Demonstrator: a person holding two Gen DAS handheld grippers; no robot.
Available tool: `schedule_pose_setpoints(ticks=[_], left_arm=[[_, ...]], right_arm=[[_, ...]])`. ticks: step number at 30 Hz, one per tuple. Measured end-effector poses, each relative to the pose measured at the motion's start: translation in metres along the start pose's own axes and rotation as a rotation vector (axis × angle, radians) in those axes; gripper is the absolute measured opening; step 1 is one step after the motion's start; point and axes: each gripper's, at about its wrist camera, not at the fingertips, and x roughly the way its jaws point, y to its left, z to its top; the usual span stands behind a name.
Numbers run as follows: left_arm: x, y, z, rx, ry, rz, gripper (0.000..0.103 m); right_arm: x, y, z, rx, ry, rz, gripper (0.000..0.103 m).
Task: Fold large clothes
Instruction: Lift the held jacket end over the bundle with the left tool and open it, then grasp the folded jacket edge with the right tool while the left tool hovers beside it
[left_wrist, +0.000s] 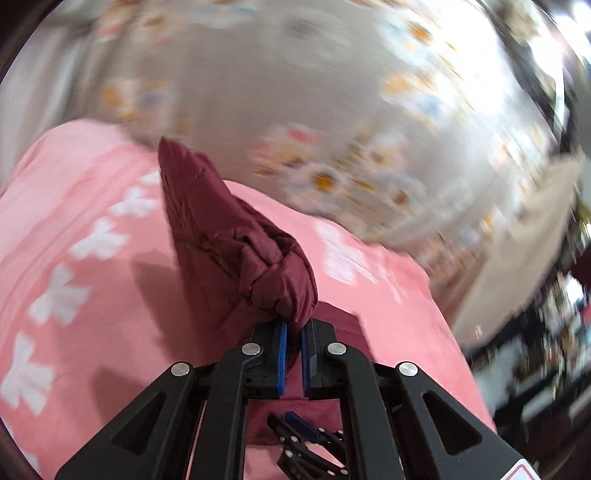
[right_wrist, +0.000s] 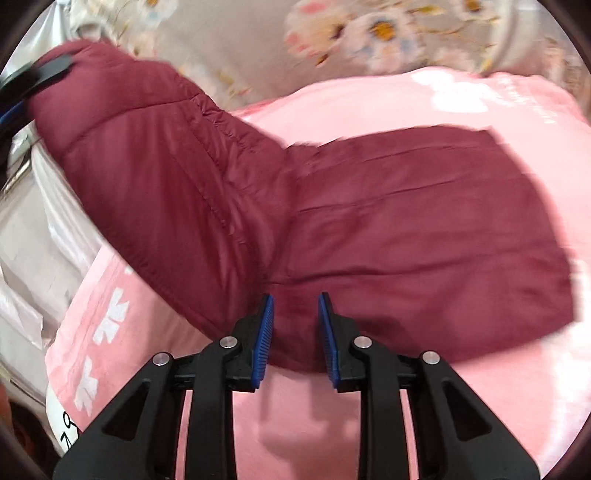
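Observation:
A maroon padded jacket lies spread on a pink blanket with white bows. Its sleeve is lifted up to the left. My left gripper is shut on the bunched sleeve end, which hangs above the blanket. In the right wrist view the left gripper shows at the top left, at the sleeve's tip. My right gripper stands open over the jacket's near edge, with fabric seen between its blue pads but not pinched. The right gripper also shows low in the left wrist view.
A grey sheet with a flower print covers the bed beyond the blanket. White plastic-wrapped bundles lie off the blanket's left edge. Dark, cluttered furniture stands at the right, blurred.

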Motion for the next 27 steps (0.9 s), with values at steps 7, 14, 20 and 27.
schedule_pose_setpoints(ticks=[7, 14, 20, 27], left_arm=[[0.097, -0.101, -0.052, 0.183, 0.202, -0.061, 0.003], [0.189, -0.120, -0.140, 0.191, 0.494, -0.038, 0.005], [0.162, -0.100, -0.135, 0.088, 0.510, -0.118, 0.016], [0.106, -0.073, -0.075, 0.010, 0.330, -0.124, 0.026]], right_arm=[[-0.075, -0.089, -0.011, 0.109, -0.080, -0.200, 0.025], [-0.104, -0.148, -0.019, 0.215, -0.114, -0.297, 0.025], [-0.122, -0.143, 0.014, 0.203, -0.182, -0.244, 0.044], [-0.109, -0.131, 0.088, 0.263, -0.201, -0.067, 0.064]])
